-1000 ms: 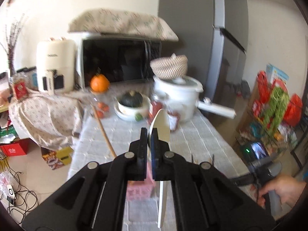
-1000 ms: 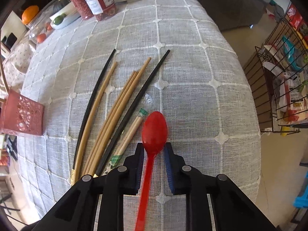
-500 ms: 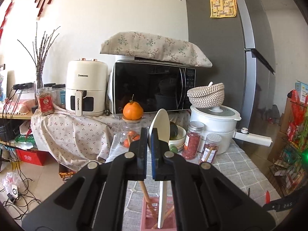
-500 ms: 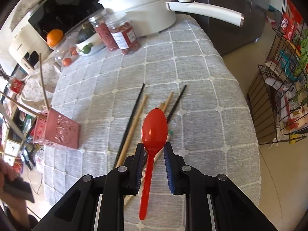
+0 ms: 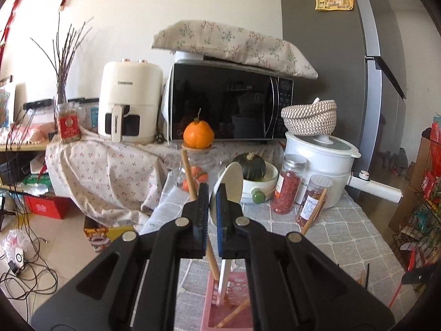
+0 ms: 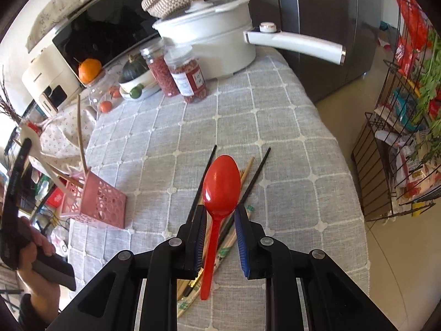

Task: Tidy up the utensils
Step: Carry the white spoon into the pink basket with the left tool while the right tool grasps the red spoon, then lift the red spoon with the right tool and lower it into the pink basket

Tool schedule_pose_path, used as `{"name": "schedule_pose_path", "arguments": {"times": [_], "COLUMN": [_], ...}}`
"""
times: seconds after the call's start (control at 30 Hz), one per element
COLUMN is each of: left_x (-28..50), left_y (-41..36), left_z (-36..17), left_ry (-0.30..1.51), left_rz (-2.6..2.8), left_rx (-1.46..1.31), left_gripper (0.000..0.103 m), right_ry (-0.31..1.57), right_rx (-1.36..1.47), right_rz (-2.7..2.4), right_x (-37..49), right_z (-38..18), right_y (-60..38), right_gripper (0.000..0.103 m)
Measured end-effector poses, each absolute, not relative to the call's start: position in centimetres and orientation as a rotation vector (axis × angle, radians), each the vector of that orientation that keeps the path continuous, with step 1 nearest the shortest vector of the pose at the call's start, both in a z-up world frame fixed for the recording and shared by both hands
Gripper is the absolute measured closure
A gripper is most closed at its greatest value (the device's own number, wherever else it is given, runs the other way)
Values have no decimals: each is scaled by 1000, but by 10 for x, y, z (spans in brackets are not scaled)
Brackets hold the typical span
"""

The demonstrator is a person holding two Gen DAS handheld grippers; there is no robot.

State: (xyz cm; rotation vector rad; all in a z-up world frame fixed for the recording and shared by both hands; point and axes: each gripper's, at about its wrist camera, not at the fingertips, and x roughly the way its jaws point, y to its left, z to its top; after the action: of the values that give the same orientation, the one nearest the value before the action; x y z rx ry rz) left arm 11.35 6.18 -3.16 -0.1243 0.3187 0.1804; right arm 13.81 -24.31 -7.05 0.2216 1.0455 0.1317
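My left gripper (image 5: 211,198) hovers over the pink basket (image 5: 234,314). A white spoon (image 5: 230,182) stands between its opening jaws, leaning on the right pad, handle down in the basket. The pads show a slight gap beside it. Wooden chopsticks (image 5: 190,176) stand in the same basket. My right gripper (image 6: 220,212) is shut on a red spoon (image 6: 222,182), held above the grey checked tablecloth (image 6: 275,127). Below it lie black and wooden chopsticks (image 6: 256,176). The pink basket (image 6: 102,204) sits at the table's left edge, with a hand (image 6: 33,251) on the left tool.
Two jars (image 6: 187,77), a white pot (image 6: 215,41) with a long handle and a bowl holding a squash (image 5: 253,176) crowd the table's far end. A wire rack (image 6: 399,165) stands off the right edge. Floor clutter lies on the left.
The right gripper rose from the table with the red spoon. The left gripper came down over the pink basket; its jaws parted slightly and the white spoon tilted.
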Motion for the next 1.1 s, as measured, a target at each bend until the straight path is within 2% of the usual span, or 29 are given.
{"name": "schedule_pose_path", "arguments": {"times": [0.03,0.07,0.2,0.4,0.47,0.57,0.63,0.77,0.9,1.1], "left_x": [114,115,108,94,89,82,81,79,76,72], "left_y": [63,64,65,69,71,76,77,79,82,89], "left_z": [-31,-31,-26,-22,-21,-18,-16,-17,-21,-22], "left_ry": [343,367,428,563,601,654,687,744,789,812], "left_rz": [170,153,100,53,36,26,22,5,-6,-20], "left_rx": [-141,-158,-172,-179,-192,-210,-218,-216,-210,-197], "left_gripper": [90,86,72,61,54,48,41,36,30,29], "right_ry": [1032,1013,946,942,973,1067,1136,1216,1233,1294], "right_rx": [222,220,195,150,126,107,116,130,111,100], "right_rz": [137,150,193,211,190,173,174,180,176,151], "right_x": [137,134,125,128,135,158,174,204,229,259], "right_z": [-66,-61,-41,-34,-42,-67,-86,-116,-130,-156], "right_y": [-242,-239,-224,-221,-225,-231,-233,-234,-228,-222], "right_gripper": [87,97,97,97,93,79,75,68,66,68]}}
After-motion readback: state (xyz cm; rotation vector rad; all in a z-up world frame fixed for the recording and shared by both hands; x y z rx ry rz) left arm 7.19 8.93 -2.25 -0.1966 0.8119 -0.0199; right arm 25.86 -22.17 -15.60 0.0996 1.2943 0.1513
